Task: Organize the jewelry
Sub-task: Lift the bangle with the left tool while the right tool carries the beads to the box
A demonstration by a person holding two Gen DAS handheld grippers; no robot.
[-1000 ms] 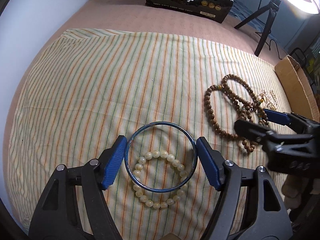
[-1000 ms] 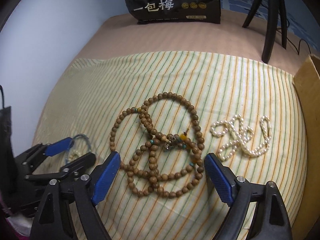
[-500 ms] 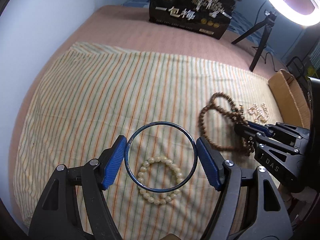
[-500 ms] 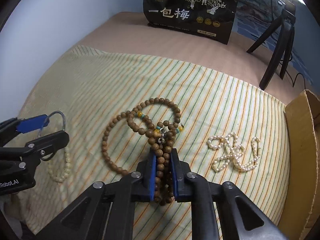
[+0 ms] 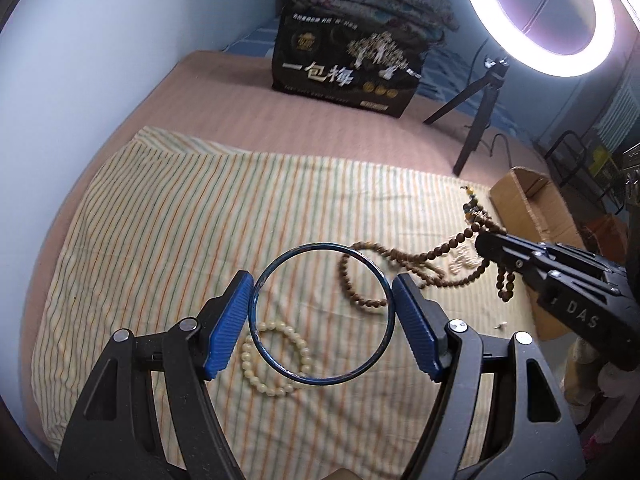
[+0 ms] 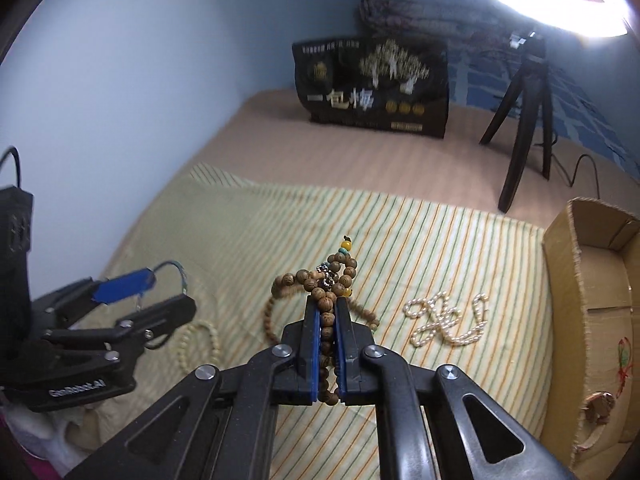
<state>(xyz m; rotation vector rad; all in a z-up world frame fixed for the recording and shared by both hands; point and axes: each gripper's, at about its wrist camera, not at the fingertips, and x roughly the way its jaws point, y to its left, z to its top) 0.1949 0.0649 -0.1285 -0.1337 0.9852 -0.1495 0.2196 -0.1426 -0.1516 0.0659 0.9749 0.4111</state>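
Note:
My left gripper (image 5: 322, 312) is shut on a thin blue bangle (image 5: 320, 245), one pad pressing on each side, and holds it above the striped cloth (image 5: 180, 220). A cream bead bracelet (image 5: 256, 372) lies on the cloth beneath it. My right gripper (image 6: 328, 312) is shut on a brown wooden bead necklace (image 6: 340, 270). Part of that necklace hangs from the pads and the rest trails on the cloth (image 5: 360, 292). A pearl strand (image 6: 444, 318) lies to its right. In the right wrist view, the left gripper (image 6: 168, 290) is at the left.
An open cardboard box (image 6: 592, 280) stands at the cloth's right edge. At the back of the bed are a black printed bag (image 5: 344, 76) and a ring light on a tripod (image 5: 472, 120). A pale wall runs along the left.
My right gripper went from wide open to shut on the wooden beads and lifted them. Both grippers rose, and the bangle came up off the cloth away from the cream bracelet.

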